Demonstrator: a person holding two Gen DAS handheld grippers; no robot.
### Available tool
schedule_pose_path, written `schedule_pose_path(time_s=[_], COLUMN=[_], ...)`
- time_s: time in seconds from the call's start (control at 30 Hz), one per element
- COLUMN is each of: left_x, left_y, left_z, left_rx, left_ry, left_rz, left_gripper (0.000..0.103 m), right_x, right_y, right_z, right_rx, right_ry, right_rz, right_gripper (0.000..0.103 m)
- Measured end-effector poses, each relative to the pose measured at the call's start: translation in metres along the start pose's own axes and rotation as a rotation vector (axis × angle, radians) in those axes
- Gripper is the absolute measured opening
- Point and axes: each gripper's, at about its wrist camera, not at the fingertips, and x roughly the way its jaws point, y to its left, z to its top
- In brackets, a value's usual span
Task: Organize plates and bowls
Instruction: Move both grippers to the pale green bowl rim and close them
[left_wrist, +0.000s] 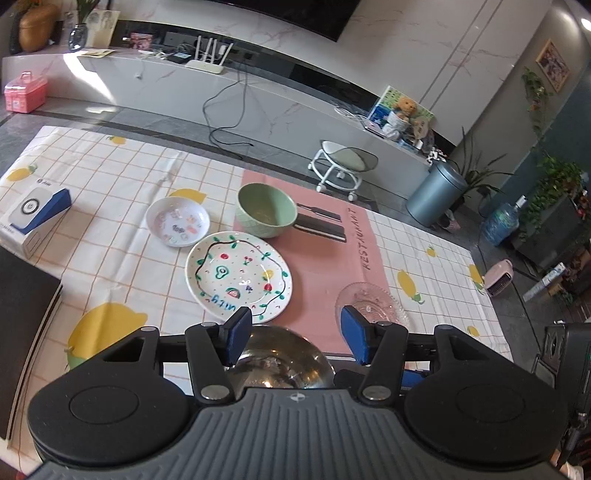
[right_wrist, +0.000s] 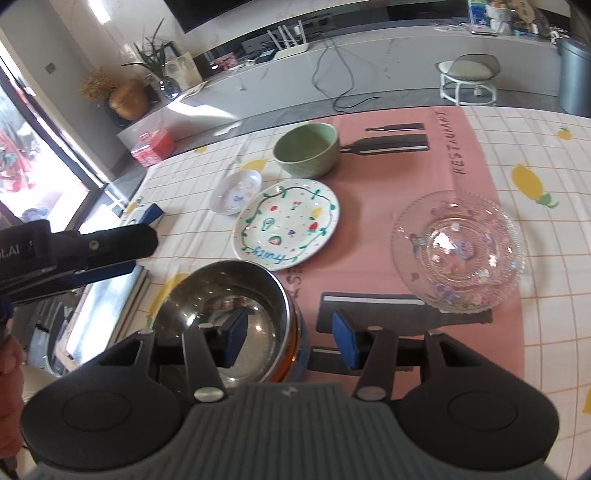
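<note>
On my feeds: both my left gripper (left_wrist: 295, 334) and right gripper (right_wrist: 290, 338) hang with jaws spread, holding nothing. Steel bowl (right_wrist: 236, 314), round and mirror-bright, under both. Painted ceramic plate (right_wrist: 286, 223) at 12 o'clock; matte green bowl (right_wrist: 306, 149) beyond; ribbed glass plate (right_wrist: 458, 249) (sticker-dotted) at 2 o'clock; small white dish (right_wrist: 236, 192) at 11.

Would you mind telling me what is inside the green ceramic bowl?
The green ceramic bowl appears empty: only its bare inner wall and part of the bottom show. Its near rim hides the nearest part of the interior in both views.
</note>
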Motion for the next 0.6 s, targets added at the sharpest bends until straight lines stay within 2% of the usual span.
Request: schedule_pose_path(time_s=[0.13,0.27,0.43,0.6], left_x=[0.012,0.038,0.064,0.105], left_y=[0.002,0.0,-0.004,0.011], left_z=[0.021,0.048,0.072,0.096], left_rx=[0.049,0.094,0.2,0.204], left_ry=[0.031,0.109,0.1,0.129], left_rz=[-0.025,-0.047,-0.009,0.027], left_gripper=[0.064,0.064,0.064,0.064], right_x=[0.003,0.022,0.049,0.08], right_y=[-0.001,-0.007,-0.012,-0.024], right_z=[0.027,0.059,0.095,0.135], right_rx=[-0.055,-0.068,-0.095,-0.085], right_ry=[0.022,0.115,0.151,0.154], right_rz=[0.022,0.061,0.002,-0.04], right_gripper=[0.053,0.053,0.053,0.052])
